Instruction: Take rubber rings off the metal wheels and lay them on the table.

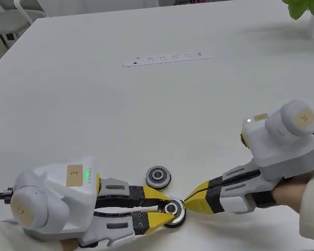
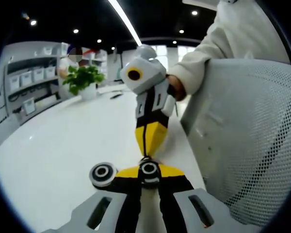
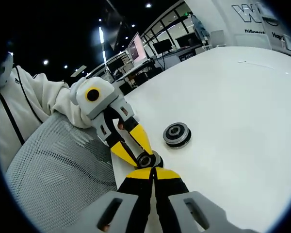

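A small metal wheel (image 1: 171, 208) with a dark rubber ring around its rim is held just above the white table near its front edge. My left gripper (image 1: 170, 210) is shut on this wheel (image 2: 149, 171), one yellow jaw on each side. My right gripper (image 1: 187, 202) comes in from the right. Its yellow tips are pinched together on the ring at the wheel's rim (image 3: 146, 159). A second wheel (image 1: 158, 177) with its black ring lies flat on the table just behind, also in the left gripper view (image 2: 103, 174) and the right gripper view (image 3: 177, 133).
A white power strip (image 1: 167, 57) lies far back on the table (image 1: 146, 115). A green plant (image 1: 303, 8) stands at the far right corner. A white mesh chair back (image 2: 247, 136) is close behind the front edge, with a person's sleeve (image 2: 208, 53).
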